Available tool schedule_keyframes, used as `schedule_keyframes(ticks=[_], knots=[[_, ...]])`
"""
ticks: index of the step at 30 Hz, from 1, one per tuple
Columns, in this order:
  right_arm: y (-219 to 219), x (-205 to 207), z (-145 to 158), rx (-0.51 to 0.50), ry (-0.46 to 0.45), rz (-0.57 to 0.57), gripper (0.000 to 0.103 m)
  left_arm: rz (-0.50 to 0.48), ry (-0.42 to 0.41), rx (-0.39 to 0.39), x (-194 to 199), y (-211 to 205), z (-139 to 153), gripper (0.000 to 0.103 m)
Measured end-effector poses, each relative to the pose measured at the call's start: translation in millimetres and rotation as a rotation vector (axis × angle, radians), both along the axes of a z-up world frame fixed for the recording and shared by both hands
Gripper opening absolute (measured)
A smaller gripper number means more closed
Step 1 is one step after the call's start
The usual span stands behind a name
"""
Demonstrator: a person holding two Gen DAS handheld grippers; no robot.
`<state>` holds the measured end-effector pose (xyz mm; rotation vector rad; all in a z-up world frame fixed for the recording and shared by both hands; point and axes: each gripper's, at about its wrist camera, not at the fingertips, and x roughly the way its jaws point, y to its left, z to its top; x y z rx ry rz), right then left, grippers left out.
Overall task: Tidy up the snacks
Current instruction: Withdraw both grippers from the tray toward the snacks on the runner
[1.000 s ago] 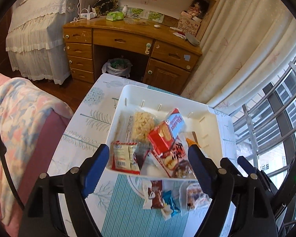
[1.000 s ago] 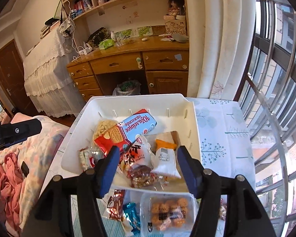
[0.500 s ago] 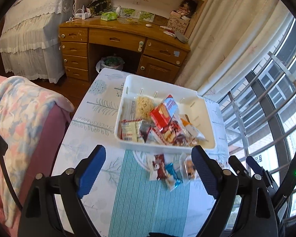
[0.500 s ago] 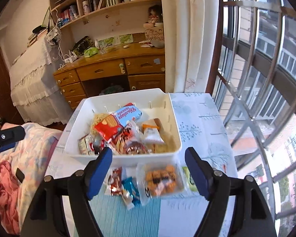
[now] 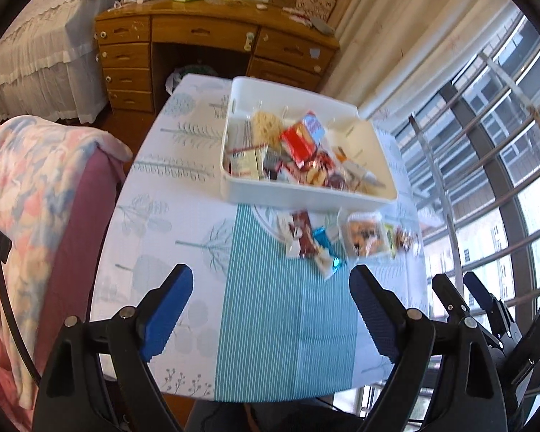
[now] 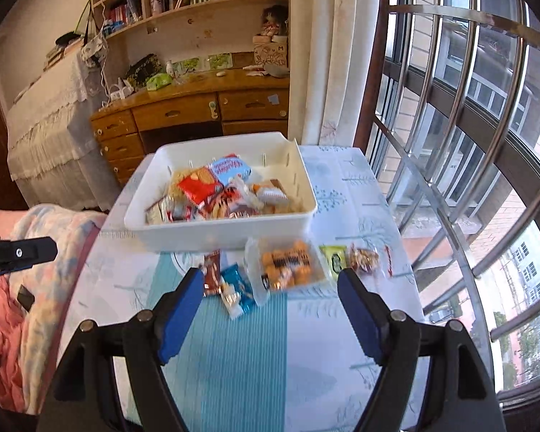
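A white bin (image 5: 306, 194) (image 6: 226, 230) stands on the far half of the table, filled with several snack packets, a red cracker packet (image 5: 298, 140) (image 6: 199, 185) on top. Loose snacks lie in front of the bin: a brown bar (image 5: 304, 232) (image 6: 212, 270), a blue wrapper (image 5: 325, 248) (image 6: 237, 288), a clear tub of cookies (image 5: 365, 235) (image 6: 288, 264), a green packet (image 6: 333, 261) and a brown sweet (image 6: 363, 257). My left gripper (image 5: 270, 277) hangs open over the teal runner, nothing between its jaws. My right gripper (image 6: 270, 277) is open just short of the tub, holding nothing.
The table (image 5: 169, 187) wears a white cloth with a teal striped runner (image 6: 234, 360). A bed with a pink blanket (image 5: 36, 187) borders its left side, and window bars (image 6: 450, 144) its right. A wooden desk (image 5: 205, 36) stands behind.
Both grippers drew back from the bin toward the near edge of the table, and their jaws widened. The bin and loose snacks now sit farther ahead.
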<state>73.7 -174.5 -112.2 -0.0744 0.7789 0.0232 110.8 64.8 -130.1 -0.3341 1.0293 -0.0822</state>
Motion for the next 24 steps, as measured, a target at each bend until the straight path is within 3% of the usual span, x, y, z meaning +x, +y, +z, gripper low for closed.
schedule_keyframes(ticks=[6,10,24], knots=[[-3,-6,-3,-0.011,0.000,0.016,0.077,-0.039,0.041,0.010,4,-16,-8,0.088],[-5,0,-9,-0.031,0.011,0.097,0.077,-0.037,0.080,0.010,15,-27,-16,0.088],[-34,33,-35,-0.161,0.085,0.363,0.077,0.069,0.251,0.029,69,-87,-71,0.088]])
